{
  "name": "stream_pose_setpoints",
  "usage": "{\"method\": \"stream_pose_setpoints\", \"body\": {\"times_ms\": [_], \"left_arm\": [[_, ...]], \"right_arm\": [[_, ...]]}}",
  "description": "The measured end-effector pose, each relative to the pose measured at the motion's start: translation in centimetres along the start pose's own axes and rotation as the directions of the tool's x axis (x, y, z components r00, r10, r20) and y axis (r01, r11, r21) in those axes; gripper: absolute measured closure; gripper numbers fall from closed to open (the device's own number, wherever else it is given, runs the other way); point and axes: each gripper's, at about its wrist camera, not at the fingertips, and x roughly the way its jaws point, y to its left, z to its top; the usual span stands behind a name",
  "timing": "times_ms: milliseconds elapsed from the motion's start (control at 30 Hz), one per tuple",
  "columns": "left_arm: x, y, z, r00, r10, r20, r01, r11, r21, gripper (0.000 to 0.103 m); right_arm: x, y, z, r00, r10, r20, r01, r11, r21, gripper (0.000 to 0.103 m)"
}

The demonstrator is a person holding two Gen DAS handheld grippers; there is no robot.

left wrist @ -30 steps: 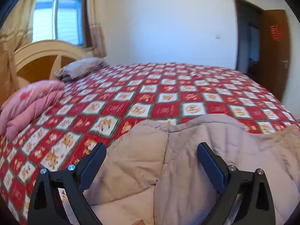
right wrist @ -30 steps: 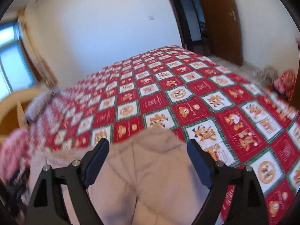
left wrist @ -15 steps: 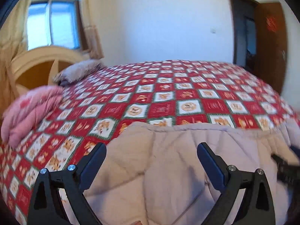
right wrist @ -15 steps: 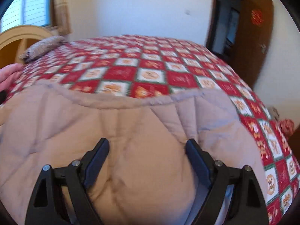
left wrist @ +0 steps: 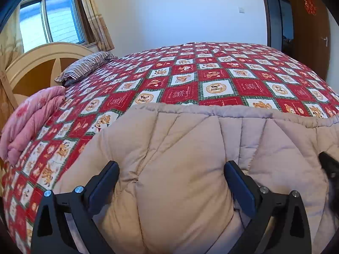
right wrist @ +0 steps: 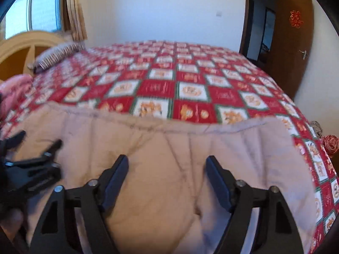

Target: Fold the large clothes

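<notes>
Beige quilted coat (left wrist: 190, 158) on bed; pink blanket (left wrist: 31, 118), pillow (left wrist: 86, 66) beyond.

Two claws (left wrist: 171, 182) (right wrist: 167, 175), one beige quilted coat (left wrist: 190, 152), one striped pillow (left wrist: 89, 64), one pink blanket (left wrist: 31, 114).

Coat (left wrist: 180, 158): you have it on the bedspread (left wrist: 211, 78), near edge.
Pillow (left wrist: 86, 66): far left, before the headboard (left wrist: 40, 63).
Folded quilt (left wrist: 31, 118): left of your coat.
Door (left wrist: 309, 29): far right.

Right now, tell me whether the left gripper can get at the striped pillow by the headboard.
Probably not. The left gripper sits over the beige quilted coat, while the striped pillow lies far across the bedspread.
</notes>
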Motion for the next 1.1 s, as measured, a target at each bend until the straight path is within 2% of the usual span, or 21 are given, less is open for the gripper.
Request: {"method": "stream_pose_setpoints", "body": {"times_ms": [100, 333, 600, 1100], "left_arm": [[0.7, 0.6, -0.5, 1.000, -0.012, 0.000, 0.012, 0.999, -0.051, 0.001], [1.5, 0.7, -1.0, 1.000, 0.021, -0.019, -0.022, 0.997, -0.070, 0.001], [2.3, 0.2, -1.1, 0.997, 0.058, -0.053, -0.061, 0.997, -0.047, 0.001], [2.5, -0.1, -1.2, 0.995, 0.083, -0.048, -0.084, 0.996, -0.036, 0.001]], "right_arm": [[1.3, 0.1, -0.6, 1.000, 0.007, 0.008, -0.007, 1.000, 0.000, 0.026], [2.9, 0.8, -0.9, 1.000, 0.010, -0.011, -0.010, 1.000, -0.029, 0.022], [4.0, 1.7, -1.1, 0.999, -0.009, -0.034, 0.008, 0.998, -0.056, 0.019], [4.9, 2.3, -1.2, 0.997, -0.032, -0.066, 0.027, 0.997, -0.077, 0.017]]}}
